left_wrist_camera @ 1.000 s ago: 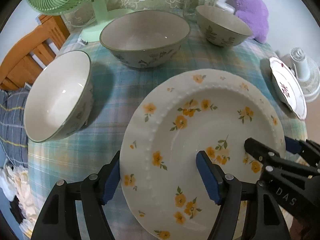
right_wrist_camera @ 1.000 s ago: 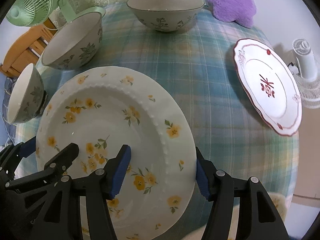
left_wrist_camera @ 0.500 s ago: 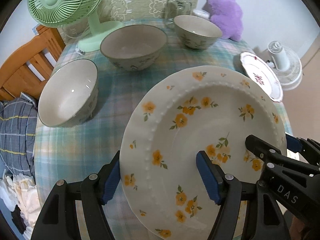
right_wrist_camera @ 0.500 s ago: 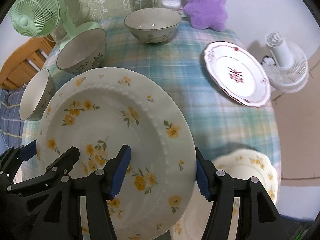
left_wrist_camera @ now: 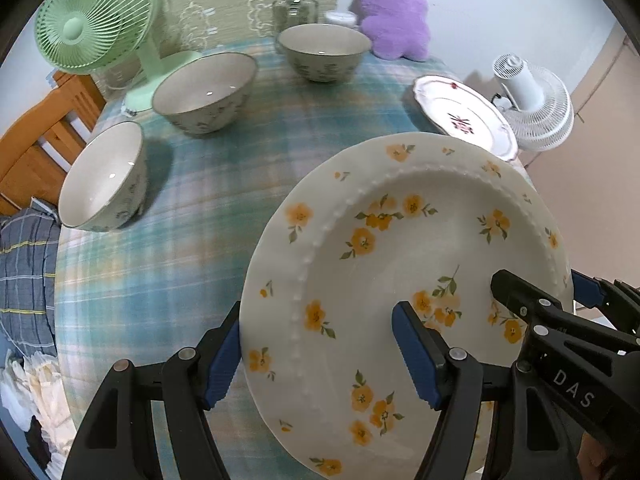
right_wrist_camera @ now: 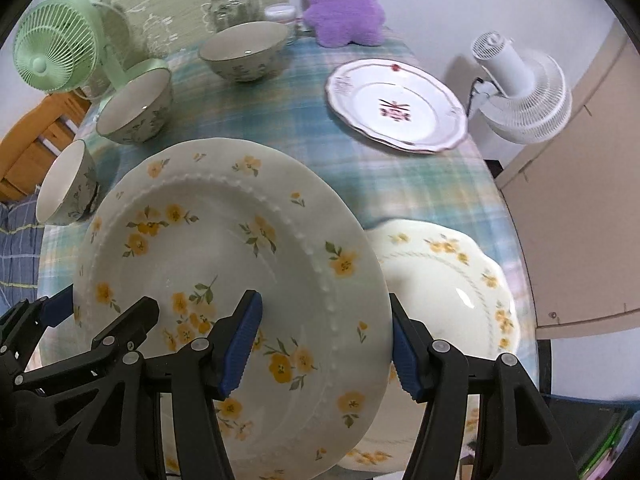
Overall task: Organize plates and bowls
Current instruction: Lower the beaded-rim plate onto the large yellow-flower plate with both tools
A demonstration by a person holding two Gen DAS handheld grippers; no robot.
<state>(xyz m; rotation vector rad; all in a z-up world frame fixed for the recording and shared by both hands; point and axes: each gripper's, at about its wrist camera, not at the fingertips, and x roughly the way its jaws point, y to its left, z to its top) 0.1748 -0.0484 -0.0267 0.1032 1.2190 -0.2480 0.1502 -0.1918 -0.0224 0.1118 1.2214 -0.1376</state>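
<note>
Yellow flowers dot the big white plate (left_wrist_camera: 404, 264) that you hold up off the counter (left_wrist_camera: 192, 264) with both tools. Your left gripper (left_wrist_camera: 320, 356) has its jaws closed over the plate's left rim, one blue pad under the edge and one on top. Your right gripper (right_wrist_camera: 324, 344) bites the right rim the same way, so the plate hangs between the two, tipped a little.

Low on the right of the right wrist view, a second yellow-flower plate (right_wrist_camera: 452, 280) lies flat on the counter. It sits just past your right gripper and partly under the plate you carry. That looks like the spot to stack on, so the move goes toward the right, and your right hand is the nearer one.

A red-flower plate (right_wrist_camera: 396, 108) rests farther back on the right. Three bowls (left_wrist_camera: 204, 92) stand well apart on the left.
</note>
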